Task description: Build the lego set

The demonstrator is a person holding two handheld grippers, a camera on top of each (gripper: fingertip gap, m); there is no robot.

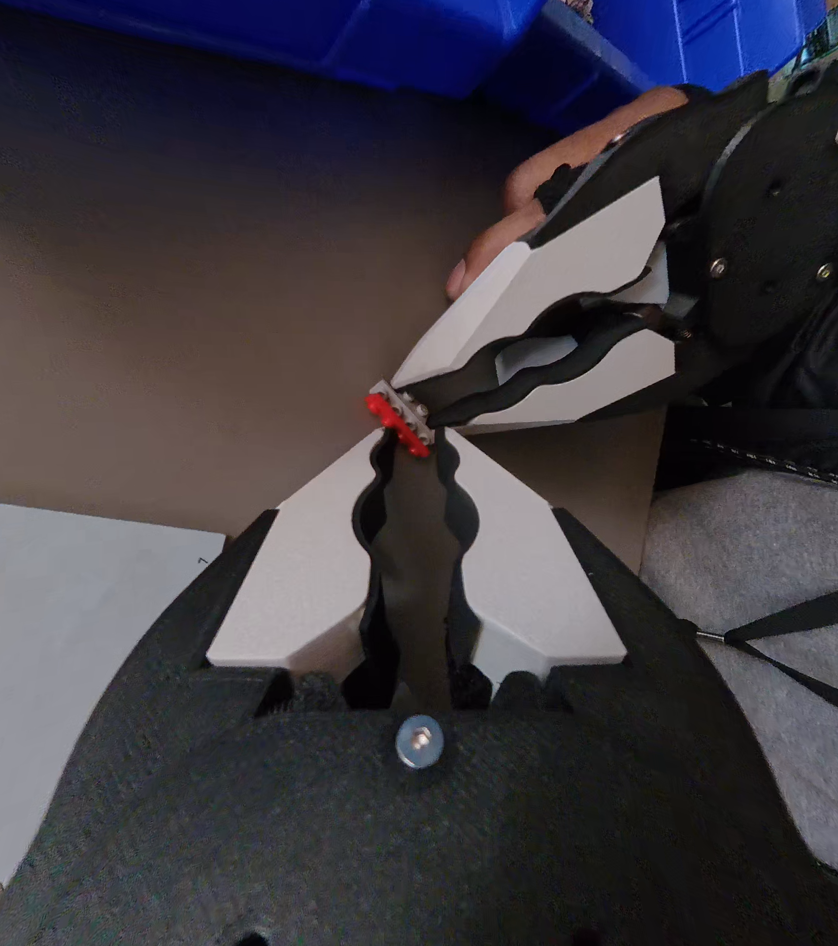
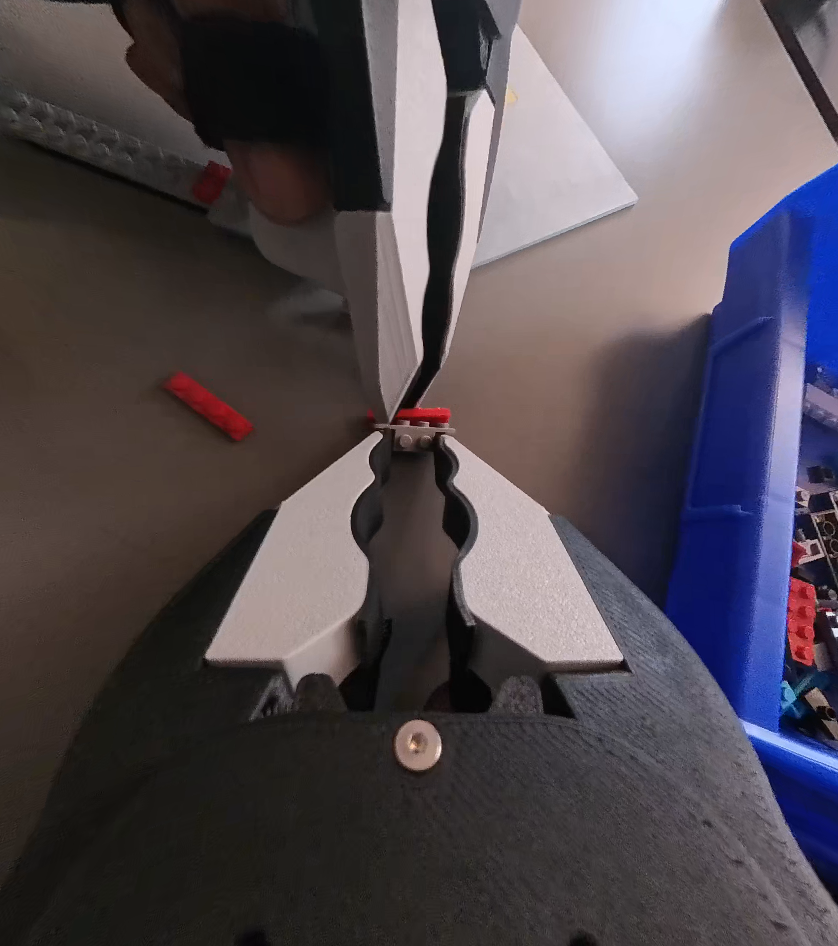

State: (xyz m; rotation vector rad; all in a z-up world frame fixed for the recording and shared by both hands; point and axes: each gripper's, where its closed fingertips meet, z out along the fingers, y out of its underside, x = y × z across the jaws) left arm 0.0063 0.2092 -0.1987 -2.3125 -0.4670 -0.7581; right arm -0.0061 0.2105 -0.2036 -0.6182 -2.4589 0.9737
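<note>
Both grippers apparently pinch red plate and grey plate

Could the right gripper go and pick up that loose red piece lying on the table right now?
Probably not yet. The right gripper is shut on the grey plate, joined to the red plate that the left gripper pinches. The loose red piece lies bare on the table, uncovered, so the way is free once it lets go.

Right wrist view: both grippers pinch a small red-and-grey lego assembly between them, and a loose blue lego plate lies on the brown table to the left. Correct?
Not quite. The loose flat lego plate on the brown table is red, not blue, as the right wrist view shows. The left gripper and right gripper do pinch the small red-and-grey lego assembly.
</note>
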